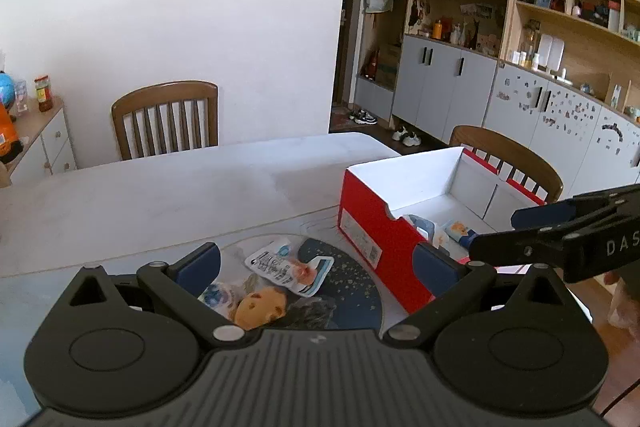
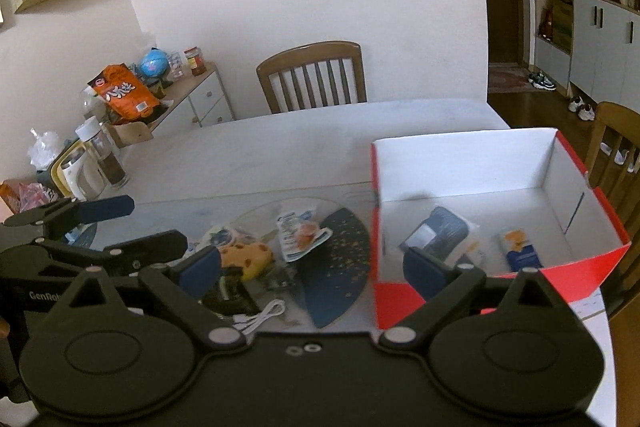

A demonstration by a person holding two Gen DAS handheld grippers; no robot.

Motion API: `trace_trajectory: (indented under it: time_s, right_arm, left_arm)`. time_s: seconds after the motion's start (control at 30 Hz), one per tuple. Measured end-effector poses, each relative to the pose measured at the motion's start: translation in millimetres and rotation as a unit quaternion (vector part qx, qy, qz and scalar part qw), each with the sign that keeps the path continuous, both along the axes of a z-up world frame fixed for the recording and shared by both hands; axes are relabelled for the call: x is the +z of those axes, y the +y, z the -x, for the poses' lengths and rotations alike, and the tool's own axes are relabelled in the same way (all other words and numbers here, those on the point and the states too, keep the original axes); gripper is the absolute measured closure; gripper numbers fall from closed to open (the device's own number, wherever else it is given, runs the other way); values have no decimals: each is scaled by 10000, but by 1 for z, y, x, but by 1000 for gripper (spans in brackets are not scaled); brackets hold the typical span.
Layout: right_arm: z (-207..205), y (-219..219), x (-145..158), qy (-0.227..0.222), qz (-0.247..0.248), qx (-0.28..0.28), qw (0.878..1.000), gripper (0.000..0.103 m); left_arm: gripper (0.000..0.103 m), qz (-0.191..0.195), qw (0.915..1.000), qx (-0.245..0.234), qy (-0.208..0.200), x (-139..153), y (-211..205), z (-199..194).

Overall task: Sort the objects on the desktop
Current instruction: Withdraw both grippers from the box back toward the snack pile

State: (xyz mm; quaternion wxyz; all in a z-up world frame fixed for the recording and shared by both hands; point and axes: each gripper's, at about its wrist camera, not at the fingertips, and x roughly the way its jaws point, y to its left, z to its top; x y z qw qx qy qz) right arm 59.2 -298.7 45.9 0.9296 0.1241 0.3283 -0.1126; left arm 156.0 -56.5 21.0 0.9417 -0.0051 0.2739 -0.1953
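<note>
Indoors, white table [image 2: 304, 147], wood chair [image 2: 312, 77] behind, red box [image 2: 500, 279] on rt.

Matte black left gripper [image 1: 318, 267] and right gripper [image 2: 316, 267], blue-padded fingers [image 1: 200, 263], silver pivot screws, white lettering on sides.

I see the red box [image 2: 496, 287] open-topped on the desk, two packets inside; cookie toy [image 2: 246, 257], sachet [image 2: 300, 235], cable [image 2: 260, 319] lie beside it.

The red cardboard box [image 1: 376, 227] hid most of its packets behind its near wall; print on the white-blue sachet [image 2: 298, 233] was unreadably blurred.
</note>
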Motion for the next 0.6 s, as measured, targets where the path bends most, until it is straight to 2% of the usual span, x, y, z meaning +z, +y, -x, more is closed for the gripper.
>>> trace_trajectory:
  time_s: [0.6]
  right_arm:
    - [-13, 64, -15, 2, 196, -86, 9998, 5]
  left_arm:
    - [0, 161, 9997, 77, -143, -8, 70, 25]
